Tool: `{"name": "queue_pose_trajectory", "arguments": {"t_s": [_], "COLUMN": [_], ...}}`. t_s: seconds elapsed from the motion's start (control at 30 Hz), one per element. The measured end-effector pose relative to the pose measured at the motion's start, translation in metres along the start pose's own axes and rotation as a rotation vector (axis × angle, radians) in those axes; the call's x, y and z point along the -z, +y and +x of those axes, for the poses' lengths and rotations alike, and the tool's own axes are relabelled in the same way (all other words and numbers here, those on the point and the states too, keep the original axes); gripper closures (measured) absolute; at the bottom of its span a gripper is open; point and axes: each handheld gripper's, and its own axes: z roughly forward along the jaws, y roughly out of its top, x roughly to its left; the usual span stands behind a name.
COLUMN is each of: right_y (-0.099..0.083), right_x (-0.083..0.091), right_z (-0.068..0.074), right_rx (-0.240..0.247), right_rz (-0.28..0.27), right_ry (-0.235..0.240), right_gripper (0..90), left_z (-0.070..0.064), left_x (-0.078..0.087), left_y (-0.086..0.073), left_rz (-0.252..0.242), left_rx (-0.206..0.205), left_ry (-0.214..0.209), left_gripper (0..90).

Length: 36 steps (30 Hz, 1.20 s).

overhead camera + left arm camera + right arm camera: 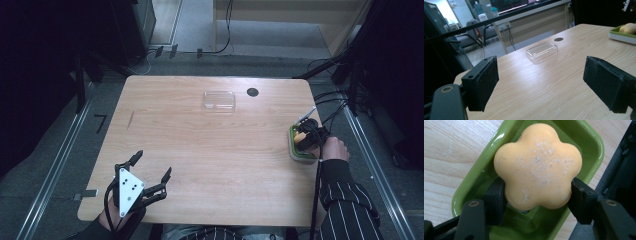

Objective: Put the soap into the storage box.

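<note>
An orange flower-shaped soap (537, 166) lies in a green dish (486, 152) at the table's right edge (300, 156). My right gripper (537, 197) reaches down into the dish, and its two black jaws press on the soap's opposite sides. In the high view this gripper (306, 137) covers most of the soap (299, 136). Near the front left corner my left gripper (152, 164) hovers open, with nothing between its jaws (549, 80). From the left gripper view, the dish (621, 37) and soap (629, 28) sit far off at the right.
A clear plastic box (219, 99) rests upside-up at the back middle of the wooden table (210, 150), beside a round black cable hole (252, 92). Cables run off the right edge. Dark stands and floor rails surround the table.
</note>
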Motion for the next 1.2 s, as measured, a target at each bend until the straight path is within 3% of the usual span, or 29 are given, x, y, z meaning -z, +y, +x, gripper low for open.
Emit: {"name": "queue_pose_trajectory", "arguments": {"t_s": [0.27, 0.73, 1.0, 1.2], "right_y": [0.0, -0.005, -0.007, -0.011], "right_x": [0.004, 0.016, 0.03, 0.042], "right_z": [-0.001, -0.005, 0.001, 0.011], "right_rx": [0.001, -0.038, -0.056, -0.042], "right_rz": [-0.007, -0.04, -0.05, -0.075], "right_ry": [-0.004, 0.014, 0.037, 0.088], "right_gripper": [34.7, 28.1, 14.6, 10.6], "left_z": [0.0, 0.0, 0.0, 0.0], "left_x": [0.0, 0.001, 0.0, 0.001], "left_y": [0.0, 0.0, 0.0, 0.0], "left_rz": [0.0, -0.002, -0.003, -0.002], "left_rx": [-0.002, 0.002, 0.002, 0.003], "left_ry": [-0.001, 0.0, 0.0, 0.001], "left_gripper": [13.5, 13.5, 13.5, 13.5]}}
